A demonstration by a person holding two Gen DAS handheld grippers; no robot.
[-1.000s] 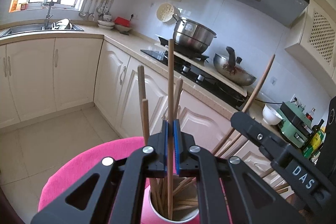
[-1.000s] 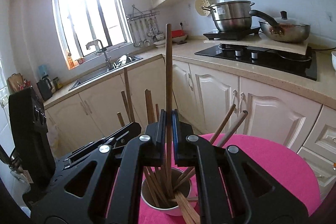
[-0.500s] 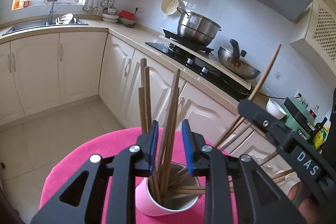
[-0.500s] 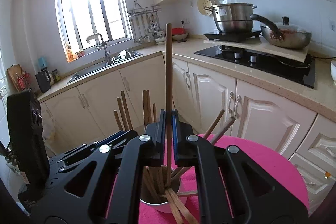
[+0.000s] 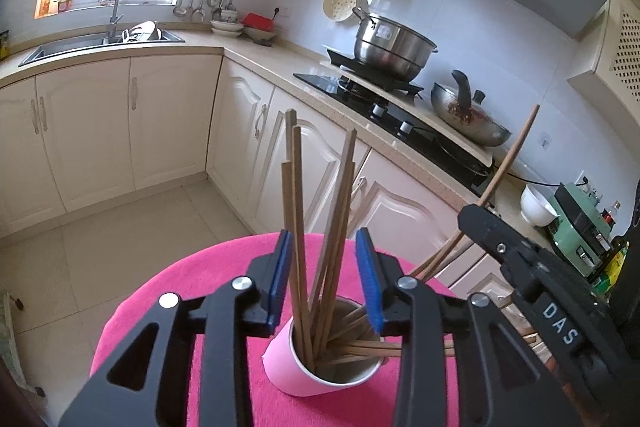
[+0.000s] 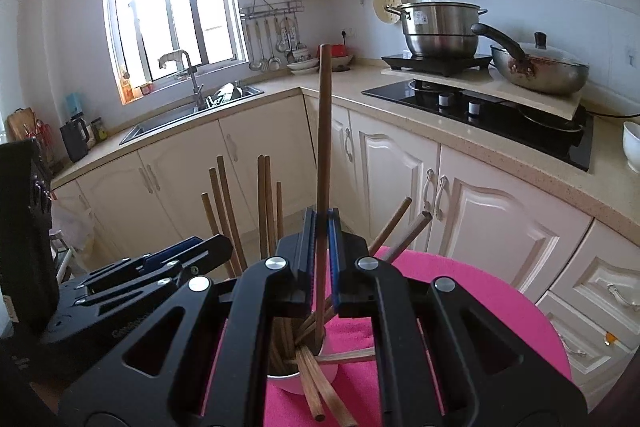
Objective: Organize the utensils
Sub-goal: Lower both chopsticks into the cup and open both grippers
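Chopsticks going into the cup, one tool at a time

The right tool point(image 6: 321, 255) is clamped on one upright chopstick point(image 6: 323, 131) whose lower end already sits in the pink cup point(image 5: 288, 367) on the pink-covered counter point(image 5: 200, 287). The left tool point(image 5: 324, 279) hangs over the same cup with its fingers apart, gripping nothing (the loose chopsticks point(image 5: 296, 211) merely stand between them). Judging by this, the step is dropping the held stick in; next the right tool needs to part and lift clear.
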